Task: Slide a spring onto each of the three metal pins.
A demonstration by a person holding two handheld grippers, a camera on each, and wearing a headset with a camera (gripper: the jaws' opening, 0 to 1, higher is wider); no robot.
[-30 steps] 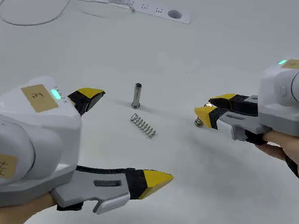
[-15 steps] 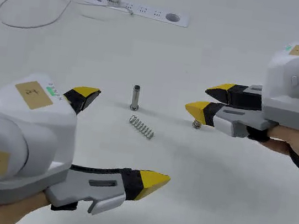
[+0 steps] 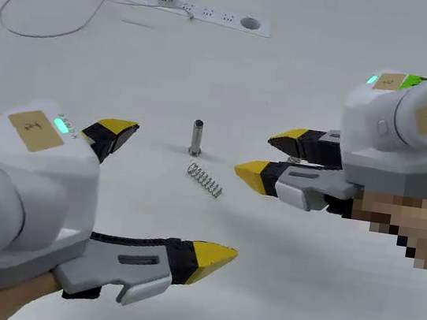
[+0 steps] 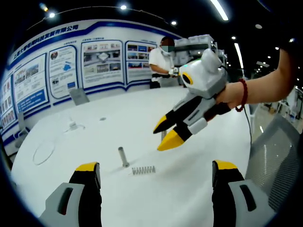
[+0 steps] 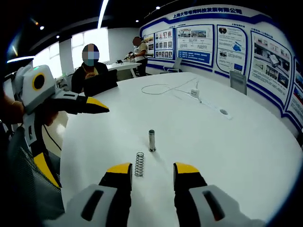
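In the head view your left gripper [image 3: 162, 194] holds its jaws spread wide. The spring [image 3: 204, 180] lies flat just ahead of the gap, with the upright pin [image 3: 196, 138] just beyond it. Your right gripper [image 3: 268, 158], jaws parted and empty, hovers just right of the spring.

In the left gripper view the spring [image 4: 143, 170] lies between your fingertips, nearer the left.

In the right gripper view the spring [image 5: 139, 164] sits just beside your left fingertip [image 5: 118, 169], and the pin [image 5: 151, 140] stands ahead of the gap.
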